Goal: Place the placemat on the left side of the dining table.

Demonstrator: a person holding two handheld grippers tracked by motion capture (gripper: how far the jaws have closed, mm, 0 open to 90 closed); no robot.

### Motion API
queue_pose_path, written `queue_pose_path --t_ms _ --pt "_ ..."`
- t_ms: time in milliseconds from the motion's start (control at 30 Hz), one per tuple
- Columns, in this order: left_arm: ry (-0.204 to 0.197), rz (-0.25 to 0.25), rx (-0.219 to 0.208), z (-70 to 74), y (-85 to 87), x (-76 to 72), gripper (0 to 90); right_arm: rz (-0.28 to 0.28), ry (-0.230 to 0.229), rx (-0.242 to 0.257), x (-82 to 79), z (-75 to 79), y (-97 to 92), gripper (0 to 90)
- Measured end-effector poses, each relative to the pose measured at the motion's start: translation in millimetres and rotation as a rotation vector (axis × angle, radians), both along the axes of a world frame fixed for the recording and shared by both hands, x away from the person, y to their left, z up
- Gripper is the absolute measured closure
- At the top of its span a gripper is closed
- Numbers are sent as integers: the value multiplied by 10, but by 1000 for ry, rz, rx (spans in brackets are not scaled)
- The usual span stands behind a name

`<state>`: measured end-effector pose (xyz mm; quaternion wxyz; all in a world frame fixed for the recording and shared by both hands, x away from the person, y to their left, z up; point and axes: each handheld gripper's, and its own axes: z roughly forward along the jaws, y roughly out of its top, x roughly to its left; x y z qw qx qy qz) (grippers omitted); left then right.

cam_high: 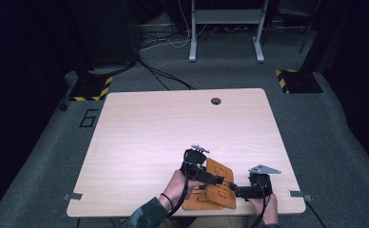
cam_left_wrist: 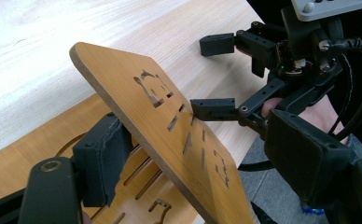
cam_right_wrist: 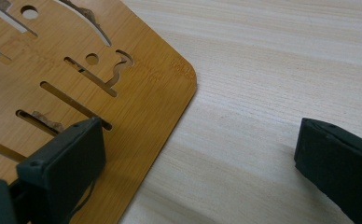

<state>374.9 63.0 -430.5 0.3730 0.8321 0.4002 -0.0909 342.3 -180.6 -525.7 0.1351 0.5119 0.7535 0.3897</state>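
**Left tongs lift one cut-out board off another; right tongs wait, jaws apart**

The left tongs [cam_high: 219, 180] are clamped on the edge of a thin wooden board [cam_left_wrist: 170, 126] with slots and shapes cut through it, holding it tilted, one edge raised. The right tongs [cam_left_wrist: 216, 77] stand with jaws wide apart, gripping nothing, one jaw tip just beside the raised board's face. A second cut-out board [cam_right_wrist: 100, 84] lies flat on the desk [cam_high: 173, 123], under and beside the lifted one, close to the desk's near edge, right of its middle. A person's hands come in from that near edge.

By the look of it, the work is early to midway: the top board is gripped and partly raised off the lower one. Separating it fully, or joining the two, is not yet done.
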Motion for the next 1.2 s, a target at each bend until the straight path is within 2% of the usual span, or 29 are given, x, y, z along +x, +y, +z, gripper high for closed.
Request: queue_pose_path --t_ms 500,667,700,900,1033,1200 --pt "1 -41 53 170 -251 5 234 -24 -5 34 -12 -10 -47 12" --pt "3 -58 58 212 -332 7 240 -41 -8 40 -17 -11 -61 12" --pt "-9 -65 69 234 -380 2 240 -47 -7 45 -19 -12 -71 11" --pt "-15 -86 89 273 -493 -4 249 -65 -7 67 -24 -14 -109 9" --pt "-32 -112 124 301 -586 -10 272 -89 -4 80 -31 -14 -132 5" --pt "-31 -119 131 322 -614 0 303 -91 -10 84 -31 -18 -148 4"
